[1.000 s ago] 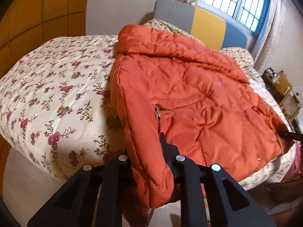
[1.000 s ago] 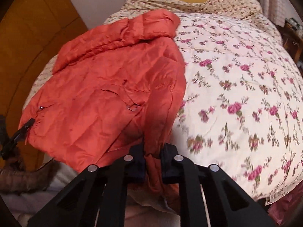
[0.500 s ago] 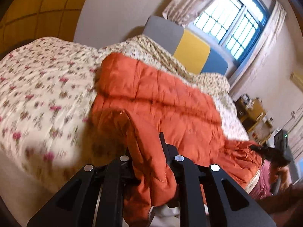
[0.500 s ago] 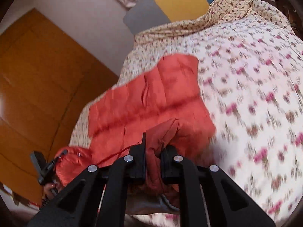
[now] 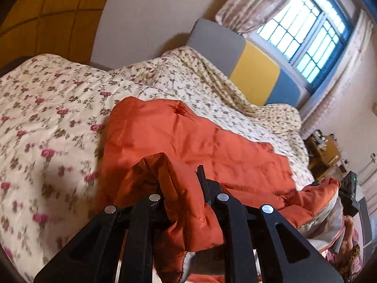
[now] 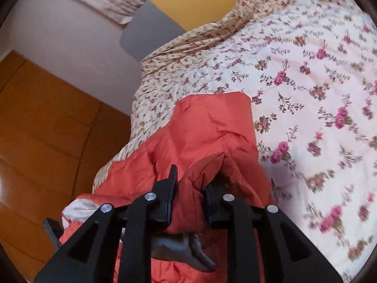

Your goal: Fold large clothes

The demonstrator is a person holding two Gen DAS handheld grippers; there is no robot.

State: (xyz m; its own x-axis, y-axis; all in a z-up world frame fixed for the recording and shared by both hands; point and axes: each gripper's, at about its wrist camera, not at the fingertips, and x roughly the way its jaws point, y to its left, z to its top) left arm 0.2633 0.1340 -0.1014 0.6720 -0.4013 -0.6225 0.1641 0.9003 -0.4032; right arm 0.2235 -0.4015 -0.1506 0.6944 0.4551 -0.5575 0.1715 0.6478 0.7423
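Nearest us in the left wrist view, our left gripper (image 5: pixel 181 186) has its jaws clamped tight on a bunched fold of the orange jacket (image 5: pixel 188 139), the cloth spilling down between the black fingers. In the right wrist view our right gripper (image 6: pixel 189 184) has a similar bunch of the jacket (image 6: pixel 212 132) between its jaws, which are opening; the left finger stands a little off the cloth, and a grey lining hangs below. Both grippers point downward toward the bed (image 5: pixel 47 108).

Beyond the jaws the jacket lies folded over on the floral quilt (image 6: pixel 306 75), near the bed's close edge. Only the left view shows the jacket's far right corner, where the other gripper (image 5: pixel 348 193) appears at the frame's edge, along with a hand (image 5: pixel 348 224) below it. Only the right view shows the wooden wardrobe (image 6: pixel 47 129) close on the left.

Farther off, both views show the grey, yellow and blue headboard (image 5: pixel 254 75). The barred window (image 5: pixel 304 30), the curtain (image 5: pixel 249 4) and a small yellow cabinet (image 5: pixel 327 151) on the right show sharply only in the left view.
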